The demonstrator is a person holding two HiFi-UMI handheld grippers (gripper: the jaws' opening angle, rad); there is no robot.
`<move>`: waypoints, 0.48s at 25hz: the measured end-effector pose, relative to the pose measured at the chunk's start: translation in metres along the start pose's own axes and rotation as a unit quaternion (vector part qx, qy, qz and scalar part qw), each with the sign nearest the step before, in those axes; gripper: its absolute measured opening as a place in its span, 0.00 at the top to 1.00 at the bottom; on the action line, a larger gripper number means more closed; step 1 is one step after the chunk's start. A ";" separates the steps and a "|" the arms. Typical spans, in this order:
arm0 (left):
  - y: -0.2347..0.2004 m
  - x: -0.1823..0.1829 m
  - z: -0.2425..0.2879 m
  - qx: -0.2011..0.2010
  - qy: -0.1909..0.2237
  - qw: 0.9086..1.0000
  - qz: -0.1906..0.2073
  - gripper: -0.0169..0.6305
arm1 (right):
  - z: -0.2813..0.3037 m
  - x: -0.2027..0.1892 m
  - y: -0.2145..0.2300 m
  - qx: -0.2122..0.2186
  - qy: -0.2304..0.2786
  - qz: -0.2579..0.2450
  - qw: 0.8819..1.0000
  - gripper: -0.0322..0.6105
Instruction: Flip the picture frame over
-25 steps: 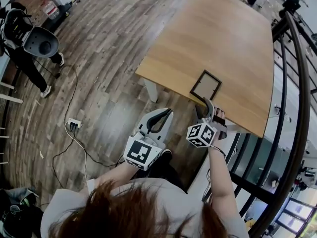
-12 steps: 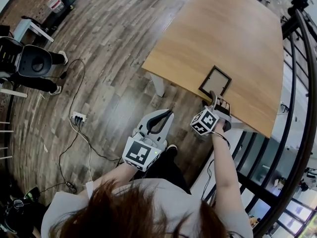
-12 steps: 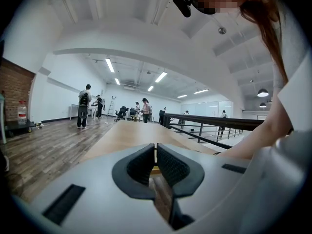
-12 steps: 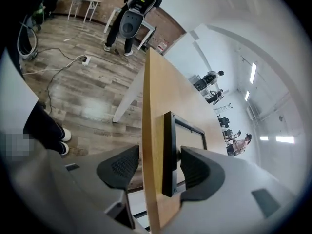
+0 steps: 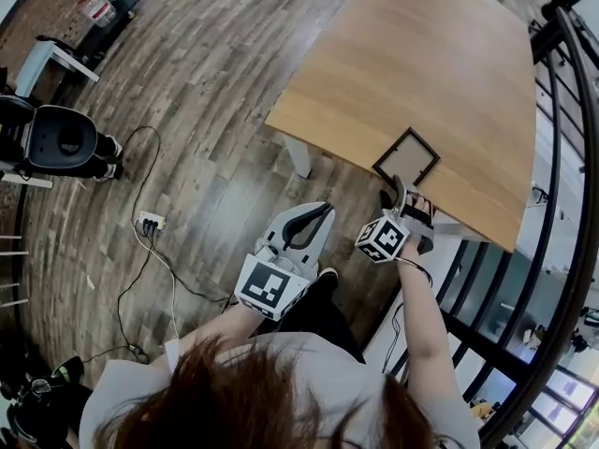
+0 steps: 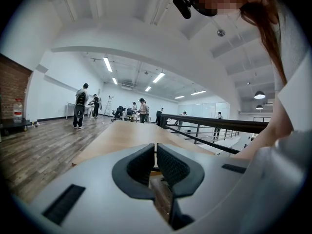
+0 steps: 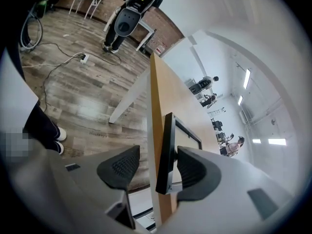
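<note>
Right tongs (image 7: 155, 165) stand wide, their jaws having just been opening, and they grip nothing. I see them straddling the near edge of the worktop (image 5: 421, 64), with one ribbed black pad under the board and the other above it. Left tongs (image 6: 156, 161) are closed to a thin slit with nothing in them, held off the worktop's near edge above the plank floor (image 5: 187, 110).

That worktop is a broad, smooth slab of pale wood with a square-cut edge. The picture frame (image 5: 408, 157) is a small rectangle with a thin dark moulding, lying flat close to the near edge.

From the head view I get only its outline just beyond the right tongs' tips. The right gripper view shows its dark rim edge-on between the jaws, well clear of the lower pad. Whether it touches the upper pad or sits just beside it, I cannot tell. The left gripper view looks level along the worktop's length.
</note>
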State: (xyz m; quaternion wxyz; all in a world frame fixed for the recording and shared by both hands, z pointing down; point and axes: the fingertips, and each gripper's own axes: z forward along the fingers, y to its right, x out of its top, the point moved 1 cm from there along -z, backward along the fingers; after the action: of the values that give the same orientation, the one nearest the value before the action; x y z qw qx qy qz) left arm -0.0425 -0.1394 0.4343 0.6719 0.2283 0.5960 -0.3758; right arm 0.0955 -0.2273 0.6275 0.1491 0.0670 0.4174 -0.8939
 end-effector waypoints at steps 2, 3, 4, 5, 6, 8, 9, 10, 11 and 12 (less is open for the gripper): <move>0.002 0.003 0.002 -0.005 0.007 1.000 0.001 0.94 | -0.004 -0.003 0.000 -0.005 0.001 -0.010 1.000 0.56; 0.003 0.002 0.002 -0.007 0.004 1.000 0.002 0.94 | -0.006 -0.004 0.000 -0.007 0.001 -0.017 1.000 0.56; 0.004 0.001 0.002 -0.009 -0.001 1.000 0.003 0.94 | -0.008 -0.006 -0.001 -0.010 0.001 -0.024 1.000 0.56; 0.006 0.000 0.002 -0.010 -0.006 1.000 0.003 0.94 | -0.010 -0.007 -0.001 -0.015 0.002 -0.030 0.999 0.56; 0.007 -0.001 0.003 -0.011 -0.008 1.000 0.004 0.94 | -0.011 -0.009 -0.001 -0.024 0.004 -0.034 0.999 0.57; 0.011 0.000 0.005 -0.014 -0.005 1.000 0.007 0.94 | -0.014 -0.012 0.005 -0.045 0.013 -0.040 0.998 0.67; 0.013 0.001 0.007 -0.016 -0.003 1.000 0.008 0.94 | -0.015 -0.013 0.008 -0.053 0.017 -0.040 0.998 0.74; 0.014 0.003 0.008 -0.018 0.000 1.000 0.010 0.94 | -0.015 -0.015 0.010 -0.057 0.018 -0.039 0.997 0.77; 0.015 0.005 0.009 -0.019 0.006 1.000 0.010 0.94 | -0.015 -0.015 0.011 -0.059 0.018 -0.037 0.997 0.77; 0.016 0.006 0.010 -0.020 0.009 1.000 0.011 0.94 | -0.015 -0.016 0.012 -0.059 0.018 -0.035 0.997 0.77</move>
State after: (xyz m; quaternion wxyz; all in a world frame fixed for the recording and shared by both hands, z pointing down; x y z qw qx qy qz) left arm -0.0239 -0.1388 0.4277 0.6749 0.2248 0.6068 -0.3547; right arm 0.1139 -0.2197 0.6134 0.1140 0.0596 0.4741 -0.8710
